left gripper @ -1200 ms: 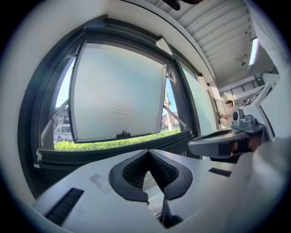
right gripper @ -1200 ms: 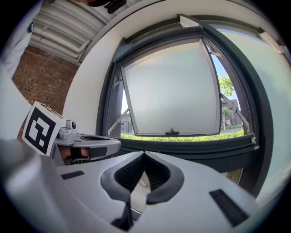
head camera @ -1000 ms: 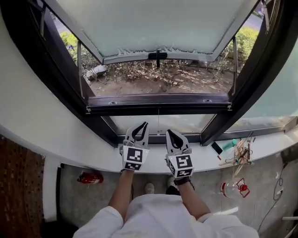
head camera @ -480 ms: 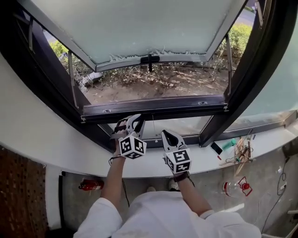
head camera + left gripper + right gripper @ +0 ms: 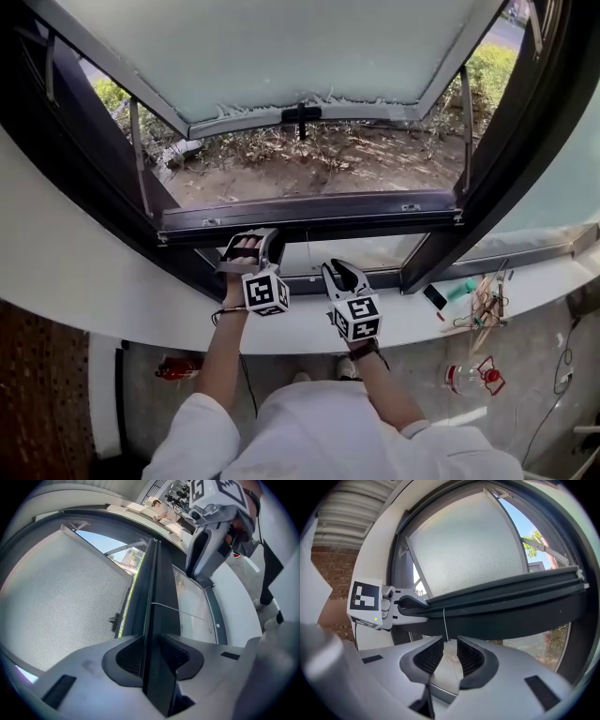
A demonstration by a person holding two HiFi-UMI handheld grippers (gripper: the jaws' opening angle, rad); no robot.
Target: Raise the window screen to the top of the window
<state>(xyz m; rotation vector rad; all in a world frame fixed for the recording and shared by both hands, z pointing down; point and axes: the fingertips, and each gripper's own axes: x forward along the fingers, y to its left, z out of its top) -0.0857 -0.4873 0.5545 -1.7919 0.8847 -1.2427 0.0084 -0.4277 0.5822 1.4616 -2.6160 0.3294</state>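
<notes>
Window screen rail [image 5: 375, 208] above white sill [image 5: 441, 328]: left gripper [image 5: 251, 240], rolled sideways since earlier, clamps it; right gripper [image 5: 336, 270] has just been opening, empty.

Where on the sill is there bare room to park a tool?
Bare: the white sill left of the left gripper, which is clamped on the screen bar; the dark window frame borders that patch above. Also a short strip just left of the phone. Crowded: the sill's right end, with the phone, a teal item and a tangle of wires.
</notes>
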